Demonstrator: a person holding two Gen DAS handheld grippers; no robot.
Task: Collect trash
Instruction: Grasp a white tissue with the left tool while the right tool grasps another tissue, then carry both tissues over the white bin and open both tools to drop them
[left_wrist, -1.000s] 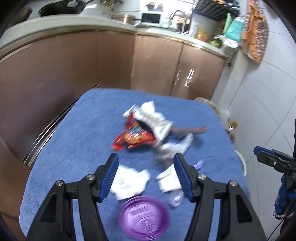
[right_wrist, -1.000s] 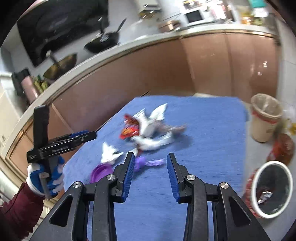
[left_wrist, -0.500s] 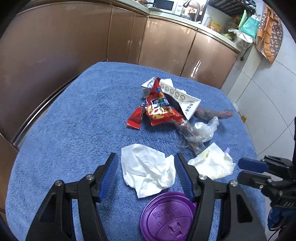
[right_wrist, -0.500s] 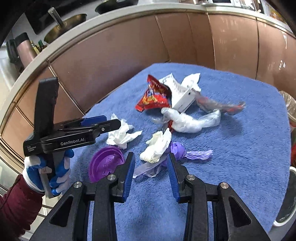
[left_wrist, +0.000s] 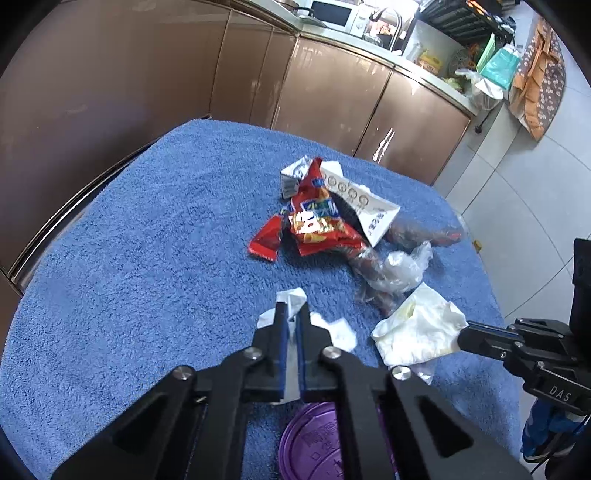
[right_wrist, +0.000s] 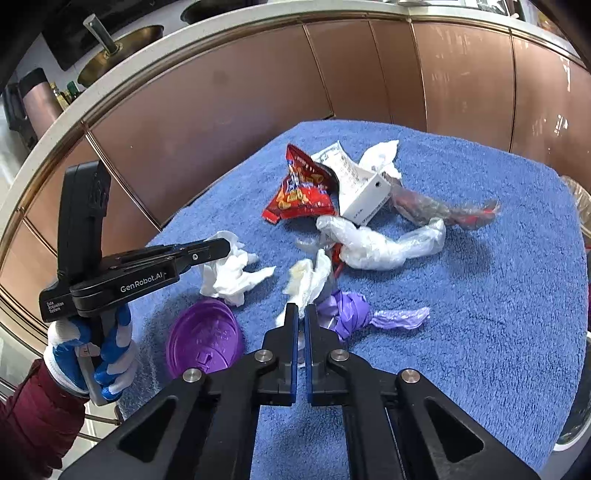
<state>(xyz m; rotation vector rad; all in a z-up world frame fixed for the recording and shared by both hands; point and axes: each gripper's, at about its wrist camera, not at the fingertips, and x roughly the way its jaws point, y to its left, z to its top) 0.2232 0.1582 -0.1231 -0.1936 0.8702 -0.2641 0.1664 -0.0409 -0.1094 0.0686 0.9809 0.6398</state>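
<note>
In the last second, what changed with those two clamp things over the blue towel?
Both dropped toward the litter and snapped shut. The left gripper now pinches a white tissue; the right gripper pinches the other crumpled tissue. The red snack bag, purple lid and blue towel stayed put.

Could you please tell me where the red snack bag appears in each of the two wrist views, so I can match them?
Left wrist view: the red snack bag lies just above centre on the blue towel, left of the white carton.
Right wrist view: it lies upper centre, also left of the carton.
Shared landmark: the purple lid, near the bottom in both views.
</note>
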